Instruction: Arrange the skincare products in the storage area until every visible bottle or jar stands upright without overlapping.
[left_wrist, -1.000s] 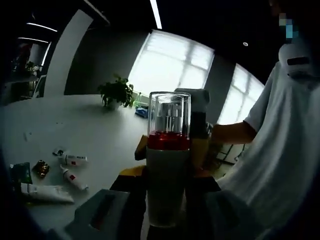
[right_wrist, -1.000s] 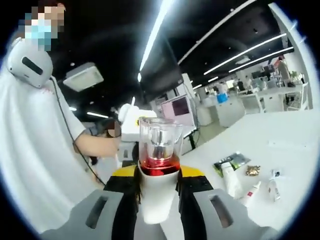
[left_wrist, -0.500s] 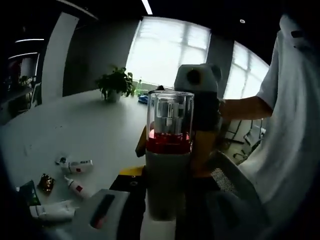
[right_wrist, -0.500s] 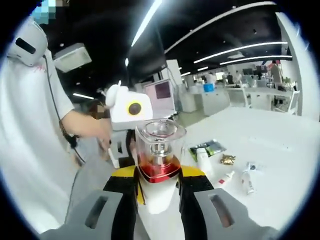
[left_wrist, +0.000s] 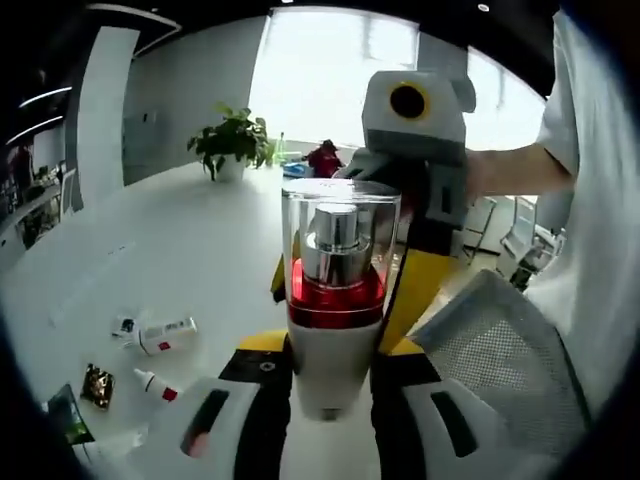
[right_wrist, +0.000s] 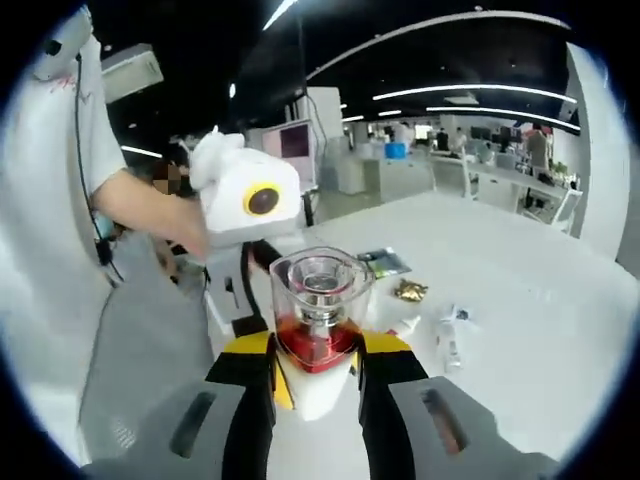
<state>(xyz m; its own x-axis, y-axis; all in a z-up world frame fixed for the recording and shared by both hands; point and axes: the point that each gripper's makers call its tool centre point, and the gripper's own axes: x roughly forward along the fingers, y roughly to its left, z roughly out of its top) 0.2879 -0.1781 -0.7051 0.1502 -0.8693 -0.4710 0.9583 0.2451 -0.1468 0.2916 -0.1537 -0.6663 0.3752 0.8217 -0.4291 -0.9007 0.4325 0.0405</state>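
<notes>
bottle (left_wrist: 335, 300): white body, red band, clear cap over a silver pump – held upright in the air above the worktop (left_wrist: 150, 250), not set down yet
left gripper (left_wrist: 330, 385): jaws narrow, clamped on the bottle's white lower body, so it stays vertical
right gripper (right_wrist: 315, 370): same deal from the other side, jaws pinched on the lower body just under the red band – in the left gripper view it's the yellow-and-grey unit right behind the bottle
why both: my guess is it's a hand-over or a re-grip, two holds keep the bottle from tipping
small tubes (left_wrist: 155, 335): lying flat on the worktop, near a gold wrapper (left_wrist: 97, 385) and a green sachet (right_wrist: 383, 262)
still to do: tubes aren't standing, so I'd say the task is far from done
watch out: letting one side go too soon could tilt it
</notes>
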